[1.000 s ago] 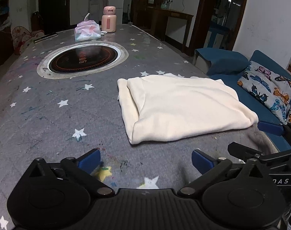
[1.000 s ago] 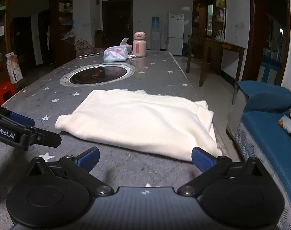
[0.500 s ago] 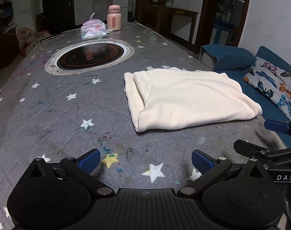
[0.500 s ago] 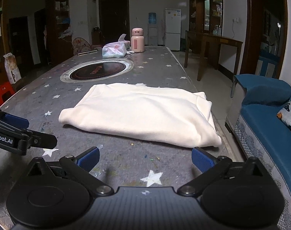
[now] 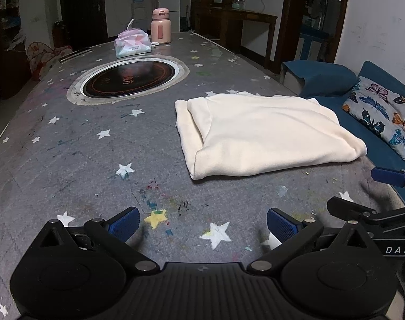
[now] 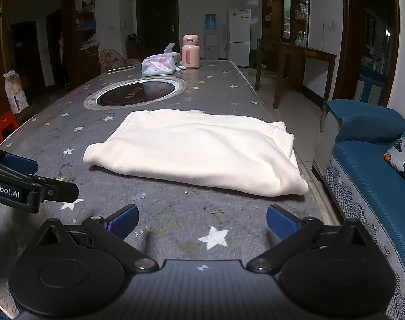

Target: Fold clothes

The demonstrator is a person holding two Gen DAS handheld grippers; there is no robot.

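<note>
A cream garment (image 5: 263,133) lies folded into a flat rectangle on the grey star-patterned table (image 5: 69,146), near its right edge. It also shows in the right wrist view (image 6: 199,149). My left gripper (image 5: 202,222) is open and empty, low over the table, short of the garment's near edge. My right gripper (image 6: 202,221) is open and empty, also short of the garment. The right gripper shows at the right of the left wrist view (image 5: 384,192), and the left gripper at the left of the right wrist view (image 6: 26,178).
A round black hotplate (image 5: 127,80) is set in the table behind the garment. A tissue pack (image 5: 133,44) and a pink flask (image 5: 161,26) stand at the far end. A blue sofa (image 6: 373,165) with a butterfly cushion (image 5: 384,117) is right of the table.
Both grippers have drawn back from the folded garment and risen a little. The garment has not moved. Both stay open and empty.
</note>
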